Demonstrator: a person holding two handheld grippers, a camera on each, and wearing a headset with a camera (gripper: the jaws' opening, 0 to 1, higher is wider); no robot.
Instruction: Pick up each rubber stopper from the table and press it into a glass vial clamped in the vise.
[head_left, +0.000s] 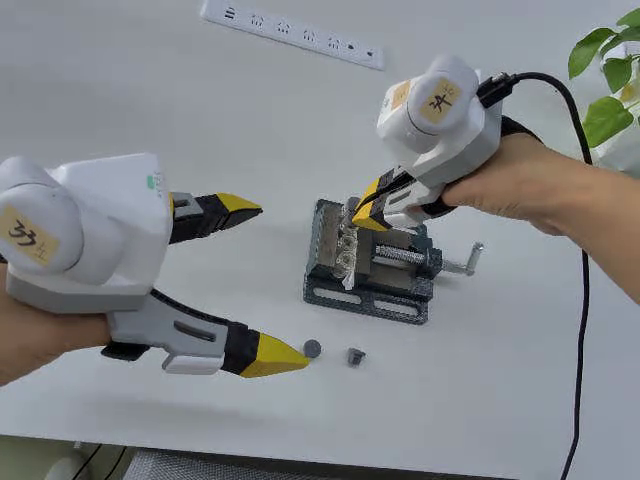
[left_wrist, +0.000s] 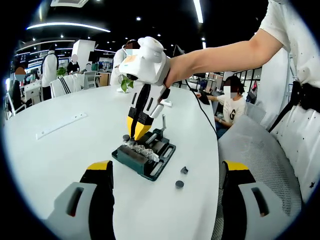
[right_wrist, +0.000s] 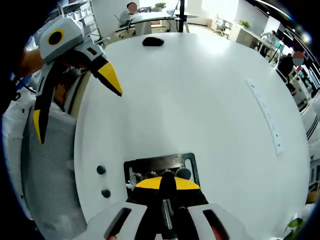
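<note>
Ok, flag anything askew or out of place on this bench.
Nothing spilled or broken. One small grey rubber stopper looks tipped on its side on the white table, in front of the dark metal vise; its neighbour sits flat.

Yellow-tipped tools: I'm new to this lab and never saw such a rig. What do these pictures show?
No robot: a person holds a two-jaw gripper in each hand. One picture comes from a headset camera looking down; the two round ones from a camera on each gripper. The left gripper hangs wide open, empty. The right gripper has its jaws close together over glass vials clamped in a vise; whether it pinches a stopper, I cannot tell. Two rubber stoppers lie on the table, and a power strip farther back.
</note>
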